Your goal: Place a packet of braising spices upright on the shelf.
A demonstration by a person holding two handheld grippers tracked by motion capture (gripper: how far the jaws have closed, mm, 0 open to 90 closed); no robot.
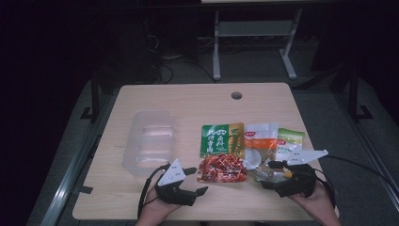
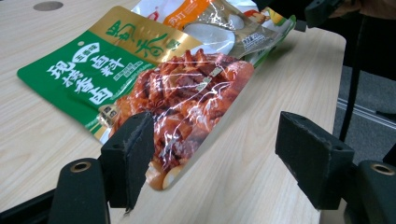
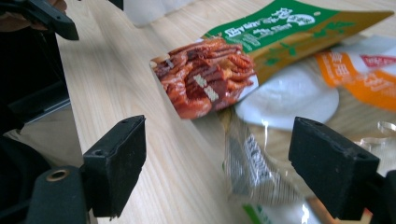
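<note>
Three snack packets lie side by side on the wooden table (image 1: 188, 101). The green and gold packet (image 1: 222, 153) has a clear window of red food. To its right lie a white and orange packet (image 1: 260, 146) and a green and yellow one (image 1: 290, 141). My left gripper (image 1: 196, 180) stands open at the red packet's near left corner. In the left gripper view that packet (image 2: 187, 102) reaches between the pads (image 2: 133, 154) of the left gripper (image 2: 219, 154). My right gripper (image 1: 268, 175) is open at the white packet's near edge, whose clear end (image 3: 254, 163) lies between the jaws of the right gripper (image 3: 224, 163).
A clear plastic container (image 1: 150, 141) stands on the left half of the table, beyond my left gripper. A round cable hole (image 1: 236, 95) sits near the far edge. A grey metal frame (image 1: 254, 33) stands on the floor behind the table.
</note>
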